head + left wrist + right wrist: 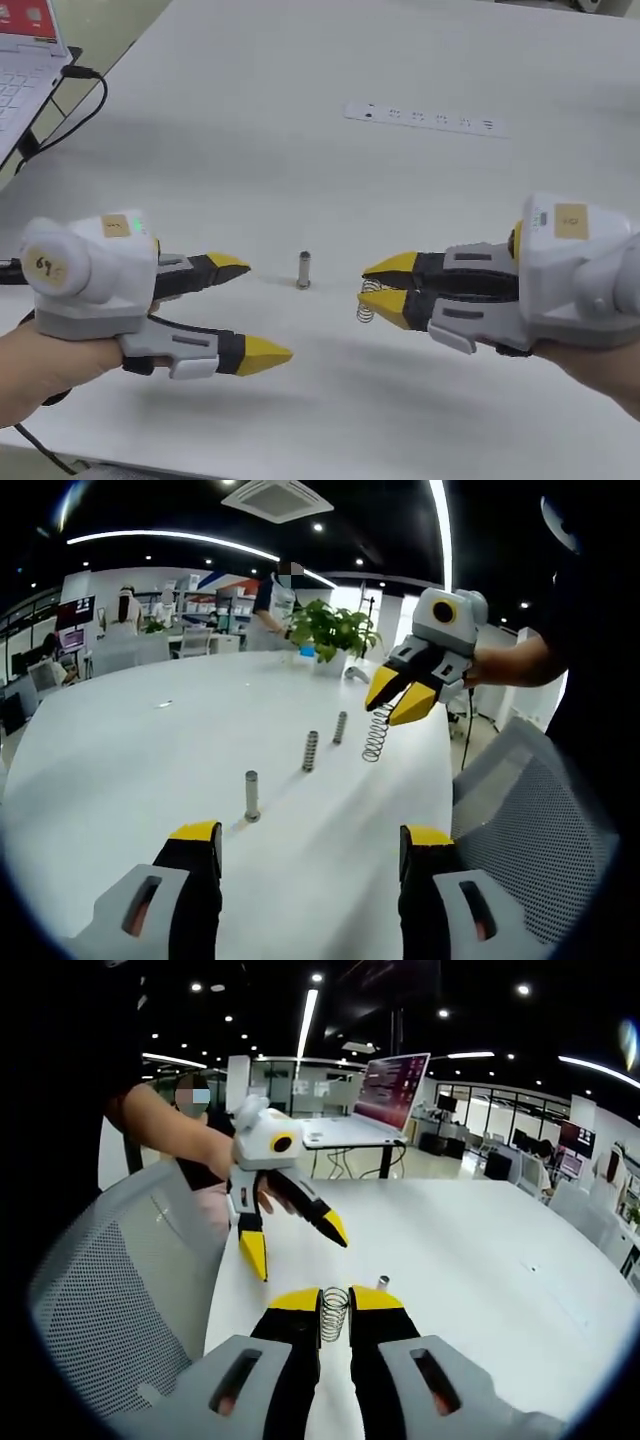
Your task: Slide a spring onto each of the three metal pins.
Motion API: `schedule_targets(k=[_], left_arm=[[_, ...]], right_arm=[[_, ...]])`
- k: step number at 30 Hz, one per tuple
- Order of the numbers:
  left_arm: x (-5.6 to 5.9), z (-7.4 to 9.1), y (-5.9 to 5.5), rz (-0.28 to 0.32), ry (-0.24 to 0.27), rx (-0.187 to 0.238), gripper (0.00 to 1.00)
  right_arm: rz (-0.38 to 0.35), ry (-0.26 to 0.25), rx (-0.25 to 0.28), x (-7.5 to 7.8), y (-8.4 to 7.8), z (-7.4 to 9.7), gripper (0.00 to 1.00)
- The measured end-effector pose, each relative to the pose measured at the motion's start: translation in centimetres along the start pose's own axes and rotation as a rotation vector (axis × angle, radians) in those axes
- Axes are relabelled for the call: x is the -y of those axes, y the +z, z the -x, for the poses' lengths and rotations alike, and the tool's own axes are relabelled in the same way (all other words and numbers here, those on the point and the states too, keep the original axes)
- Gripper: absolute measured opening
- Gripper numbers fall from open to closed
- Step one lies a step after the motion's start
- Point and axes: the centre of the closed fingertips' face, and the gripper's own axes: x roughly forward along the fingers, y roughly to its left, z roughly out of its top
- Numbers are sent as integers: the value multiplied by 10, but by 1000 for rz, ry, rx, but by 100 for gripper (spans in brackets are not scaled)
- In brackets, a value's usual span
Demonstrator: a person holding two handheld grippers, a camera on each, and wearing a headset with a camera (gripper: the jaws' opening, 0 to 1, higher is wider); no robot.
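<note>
Head view, right gripper [372,283]: fingers pinched narrow on a coil spring [367,306], which hangs from their tips close over the white tabletop [300,170].
Head view, bare pin [303,270]: stands upright between the two grippers, near the spring but apart from it.
Head view, left gripper [268,308]: fingers spread wide with nothing in them, on the pin's other side.
Left gripper view, pin row: the bare pin [251,795] is nearest. Beyond it, the first sprung pin [310,751] and the second sprung pin [340,727] already wear their coils.
Left gripper view, spring [376,735]: it dangles tilted from the right gripper [390,712], clear of the tabletop and off to one side of the row.
Right gripper view, grip: the fingers clamp the spring [335,1312] across its coils. The bare pin's top [382,1282] shows just past one fingertip, and the left gripper [299,1254] waits open beyond.
Risk, misalignment: the spring looks off the pin's axis, so its lower coil could catch on the pin's rim instead of sliding over.
Risk, toppling: nothing steadies the pin, and a sideways nudge from coil or fingers may knock it down.
Risk, squeeze: pinched coils may narrow the bore, or the spring may flick free.
Risk, neighbours: the finished pins stand close enough to be bumped.
</note>
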Motion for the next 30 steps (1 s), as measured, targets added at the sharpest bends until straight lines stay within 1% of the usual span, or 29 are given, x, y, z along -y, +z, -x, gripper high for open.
schedule_targets(k=[3,5,7,9,13,17,24,30], left_arm=[[-6,1,1,8,34,13,79],[-8,1,0,19,44,13,86],[-9,2,0,11,55,13,88],[-10,2,0,16,59,16,90],[-12,3,-3,33,76,19,98],[-12,5,-4,38,78,19,98],[-16,10,-3,41,94,22,98],[-17,12,-6,44,105,21,98]], right_arm=[[0,-14,1,4,0,-1,7],[1,-16,2,5,0,-1,7],[3,-18,2,6,0,-2,7],[4,-20,1,7,0,-2,7],[6,-20,-2,7,0,-2,7],[13,-27,-7,10,-1,-3,7],[-2,-37,-6,16,-1,-9,7],[-4,-44,-10,24,1,-16,7]])
